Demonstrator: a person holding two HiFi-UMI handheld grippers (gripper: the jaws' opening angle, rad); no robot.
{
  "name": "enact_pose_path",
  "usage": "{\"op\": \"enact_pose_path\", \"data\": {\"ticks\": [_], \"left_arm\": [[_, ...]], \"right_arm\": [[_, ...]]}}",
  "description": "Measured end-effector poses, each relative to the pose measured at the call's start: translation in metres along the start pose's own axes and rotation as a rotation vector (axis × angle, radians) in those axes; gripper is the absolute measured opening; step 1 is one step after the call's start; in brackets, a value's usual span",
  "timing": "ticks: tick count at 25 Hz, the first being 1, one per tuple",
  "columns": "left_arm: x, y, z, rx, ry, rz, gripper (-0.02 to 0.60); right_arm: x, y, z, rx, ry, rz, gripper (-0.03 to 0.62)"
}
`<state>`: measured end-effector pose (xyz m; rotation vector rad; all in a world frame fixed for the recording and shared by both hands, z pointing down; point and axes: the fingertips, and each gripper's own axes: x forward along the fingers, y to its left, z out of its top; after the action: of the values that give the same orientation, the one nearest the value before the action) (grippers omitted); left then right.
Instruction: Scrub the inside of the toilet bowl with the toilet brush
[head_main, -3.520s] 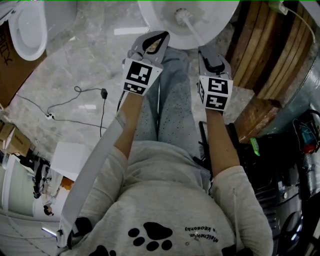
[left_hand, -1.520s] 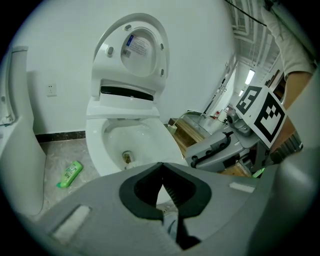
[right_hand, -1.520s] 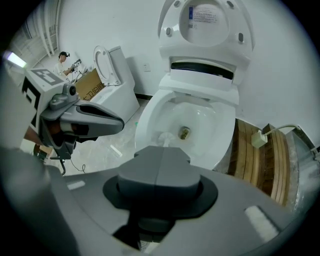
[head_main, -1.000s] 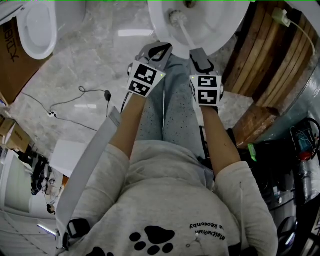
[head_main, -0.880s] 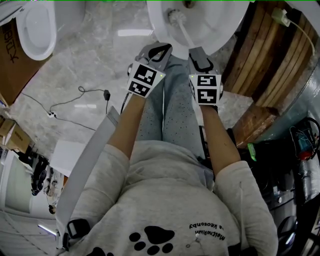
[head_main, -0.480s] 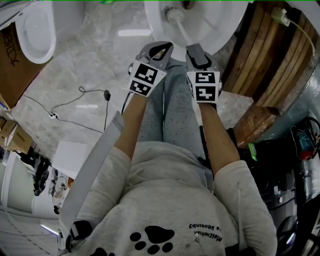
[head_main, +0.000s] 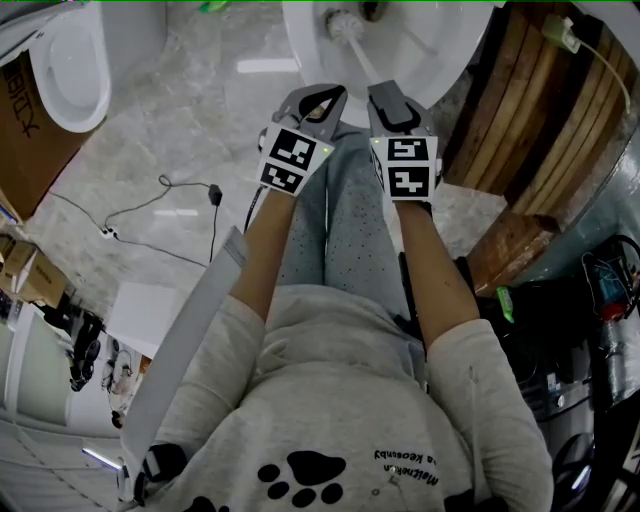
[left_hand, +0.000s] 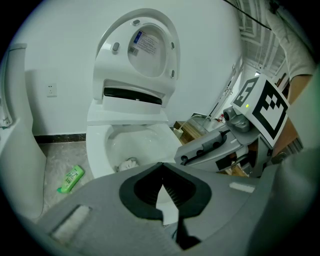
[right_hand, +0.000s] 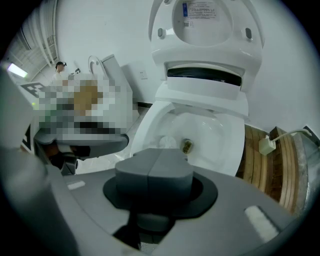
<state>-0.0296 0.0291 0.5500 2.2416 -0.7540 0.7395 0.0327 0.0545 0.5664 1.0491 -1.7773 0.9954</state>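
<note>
One toilet brush (head_main: 340, 22) stands in the toilet bowl (head_main: 450, 70), its white bristle head low against the inner wall on the person's left side, near a brownish lump (right_hand: 187, 145) at the outlet; its thin handle slants back out over the near rim to the right gripper (head_main: 385, 95); that gripper's jaws are pressed together on the handle, and in the right gripper view (right_hand: 155, 160) they meet flush, with the brush head (right_hand: 166, 141) showing just beyond them. The left gripper (head_main: 325, 92) hovers just beside the right one, short of the near rim; its jaw tips meet (left_hand: 162, 167) with only a narrow wedge of a gap behind them, and nothing is between them. From the left gripper view the brush head (left_hand: 131, 162) lies at the bottom of the bowl (left_hand: 97, 150); the seat and lid (left_hand: 145, 45) are tipped up against the white wall. A green bottle (left_hand: 70, 179) lies on the marble floor (head_main: 180, 120) to the left of the bowl; wooden planks (head_main: 530, 100) sit to its right, with a white plug (right_hand: 265, 145) resting on them. A black cable (head_main: 160, 190) trails over the floor farther left, and a second toilet (head_main: 65, 60) stands well apart at the far left.
</note>
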Motion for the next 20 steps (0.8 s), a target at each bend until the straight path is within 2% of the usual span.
{"op": "enact_pose_path", "data": {"ticks": [20], "left_arm": [[0.019,-0.002,0.011,-0.012,-0.004,0.009,-0.002]], "right_arm": [[0.018,-0.021,0.035,-0.013,-0.036,0.018,0.158]]}}
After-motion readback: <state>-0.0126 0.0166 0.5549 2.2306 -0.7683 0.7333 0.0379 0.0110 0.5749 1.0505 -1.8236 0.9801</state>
